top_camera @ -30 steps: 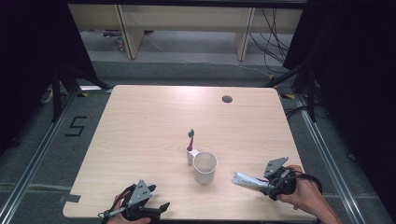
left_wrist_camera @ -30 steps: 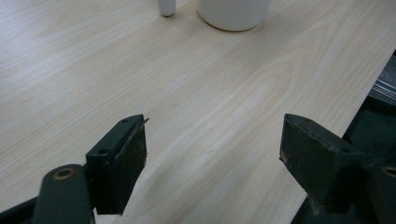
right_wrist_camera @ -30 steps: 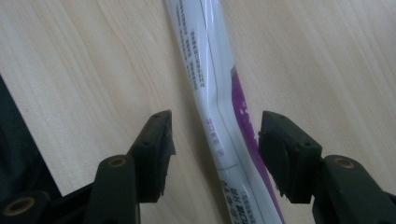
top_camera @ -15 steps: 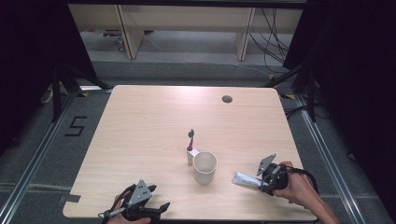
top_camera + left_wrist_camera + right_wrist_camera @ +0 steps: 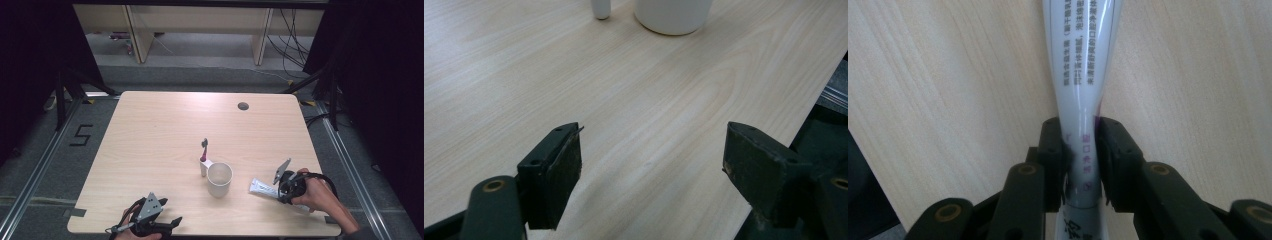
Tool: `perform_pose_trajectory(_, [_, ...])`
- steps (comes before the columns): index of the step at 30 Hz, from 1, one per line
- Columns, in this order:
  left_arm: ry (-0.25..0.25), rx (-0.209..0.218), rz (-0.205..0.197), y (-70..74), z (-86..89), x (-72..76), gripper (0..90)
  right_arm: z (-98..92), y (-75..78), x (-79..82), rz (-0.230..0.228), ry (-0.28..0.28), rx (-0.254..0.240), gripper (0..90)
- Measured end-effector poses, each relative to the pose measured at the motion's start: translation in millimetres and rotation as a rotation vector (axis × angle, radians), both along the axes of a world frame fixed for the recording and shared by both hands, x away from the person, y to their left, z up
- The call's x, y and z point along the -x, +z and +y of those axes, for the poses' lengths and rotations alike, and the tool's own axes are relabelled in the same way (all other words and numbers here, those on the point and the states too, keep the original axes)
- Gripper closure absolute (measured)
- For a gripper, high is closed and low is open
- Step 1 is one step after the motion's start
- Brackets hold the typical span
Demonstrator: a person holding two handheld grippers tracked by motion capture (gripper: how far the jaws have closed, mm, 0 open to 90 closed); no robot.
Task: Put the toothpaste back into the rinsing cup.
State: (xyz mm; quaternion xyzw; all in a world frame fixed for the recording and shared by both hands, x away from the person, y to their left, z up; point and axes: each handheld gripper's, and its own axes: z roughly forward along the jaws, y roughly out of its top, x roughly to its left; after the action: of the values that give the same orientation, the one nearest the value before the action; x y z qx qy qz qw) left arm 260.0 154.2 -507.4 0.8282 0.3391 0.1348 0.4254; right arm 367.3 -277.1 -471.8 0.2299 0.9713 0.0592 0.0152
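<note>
A white toothpaste tube point(image 5: 263, 187) point(image 5: 1080, 75) lies low over the table at the front right, and my right gripper point(image 5: 285, 190) point(image 5: 1081, 160) is shut on its flat end. Left of it stands a white cup point(image 5: 219, 179) point(image 5: 672, 15). Just behind the cup, a pink-handled toothbrush point(image 5: 203, 150) stands upright in a small white holder point(image 5: 203, 167) point(image 5: 600, 8). My left gripper point(image 5: 165, 224) point(image 5: 651, 170) rests at the table's front edge, open, with bare wood between its jaws.
The light wooden table point(image 5: 160, 130) has a dark round cable hole point(image 5: 243, 106) near its far edge. Its front edge lies close to both hands. Dark floor, metal rails and shelving legs surround it.
My right gripper has moved left and slightly forward along the table with the toothpaste tube, bringing it nearer the cup. The left gripper has stayed put.
</note>
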Motion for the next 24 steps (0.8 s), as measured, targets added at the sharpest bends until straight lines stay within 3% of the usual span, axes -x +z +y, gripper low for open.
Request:
perform_pose_trajectory(2, [-0.010,-0.019,-0.005,0.4,1.0,-1.4,23.2,2.0,-0.2,-2.3,0.007,0.024,0.008,73.4])
perform_pose_trajectory(3, [-0.005,-0.006,0.002,0.4,-0.2,-0.2,23.2,4.1,-0.3,-3.2,0.004,0.037,0.019,73.6])
perform_pose_trajectory(4, [-0.013,-0.022,0.002,1.1,0.9,0.0,23.1,5.2,-0.3,-3.9,0.012,0.033,0.026,73.7])
perform_pose_trajectory(7, [-0.014,-0.017,-0.003,0.9,0.9,-0.8,23.2,9.0,-0.1,-6.6,0.036,0.034,0.061,74.1])
perform_pose_trajectory(8, [0.007,0.003,0.001,0.5,-0.9,0.6,23.1,9.9,0.0,-7.4,0.034,0.033,0.082,74.2])
perform_pose_trajectory(10, [-0.007,-0.012,-0.003,1.2,0.9,0.4,23.1,12.9,0.1,-7.5,0.043,0.023,0.102,74.4])
perform_pose_trajectory(12, [-0.005,-0.010,-0.006,1.0,0.8,-0.5,23.1,13.0,-1.1,-10.7,0.041,0.066,0.106,74.7])
perform_pose_trajectory(14, [-0.012,-0.032,-0.005,1.4,1.6,-0.1,23.2,15.5,-0.4,-10.1,0.052,0.042,0.121,74.8])
perform_pose_trajectory(18, [0.003,0.005,-0.001,0.9,-0.4,0.4,23.2,17.4,-0.8,-11.3,0.060,0.047,0.137,75.0])
perform_pose_trajectory(20, [-0.005,-0.016,-0.005,1.4,1.0,0.4,23.2,17.8,-1.1,-11.2,0.061,0.049,0.142,75.1])
perform_pose_trajectory(24, [-0.010,-0.019,-0.004,1.7,1.2,0.3,23.3,20.5,-0.4,-9.3,0.050,0.038,0.160,75.3])
